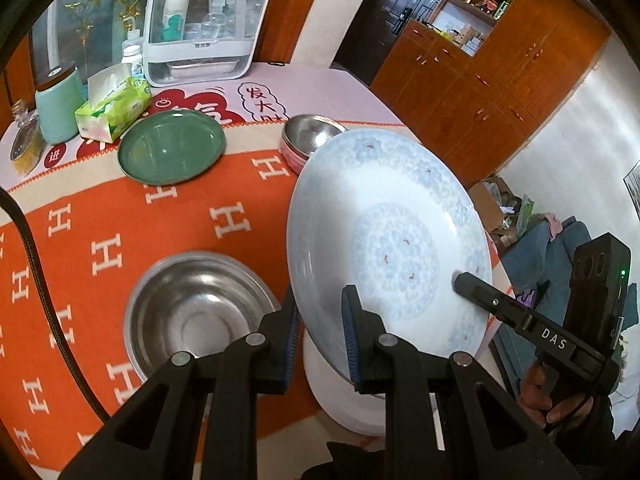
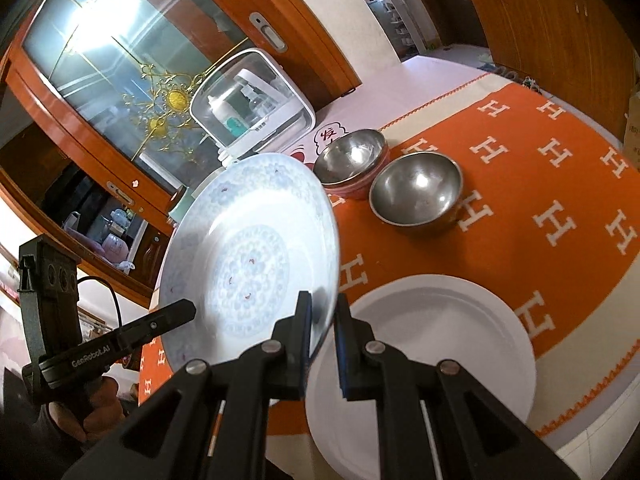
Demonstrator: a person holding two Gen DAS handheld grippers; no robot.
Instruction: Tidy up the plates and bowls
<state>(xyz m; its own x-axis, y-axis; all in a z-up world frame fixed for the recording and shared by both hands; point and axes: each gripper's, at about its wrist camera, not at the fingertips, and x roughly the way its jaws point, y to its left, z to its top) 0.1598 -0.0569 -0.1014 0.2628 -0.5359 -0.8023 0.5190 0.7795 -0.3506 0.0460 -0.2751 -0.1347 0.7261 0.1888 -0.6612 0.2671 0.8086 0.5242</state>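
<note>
- Left gripper (image 1: 320, 320): black linkage arms with blue-padded fingers (image 1: 350, 332), clamped on the near rim of the patterned plate (image 1: 388, 240); one finger lies over the plate's face, the other under its edge.
- Right gripper (image 2: 324, 328): same build, jaws pinched on the opposite rim of the same plate, so that both tools carry it together. In the left wrist view its finger shows resting on the plate's right edge, with a hand (image 1: 560, 400) on the grip below.
- Patterned plate: white and glossy, round, with a pale blue floral band round the broad rim, a blue floral medallion in the well, and small red flecks. It is held tilted, clear of the table, above the white plate (image 2: 440, 340).
- White plate: plain, lying flat on the cloth directly beneath the held plate.
- Steel bowl (image 1: 196, 312): empty, upright on the cloth, just beside the white plate.
- Pink-sided bowl (image 1: 308, 136): steel-lined, farther back on the table.
- Green plate (image 1: 172, 146): flat, round, near the tissue pack (image 1: 112, 112).
- Tablecloth (image 1: 120, 220): orange with white H motifs and a cream border.
- Storage box (image 1: 204, 24): white with a clear lid, bottles inside, at the table's far edge.
</note>
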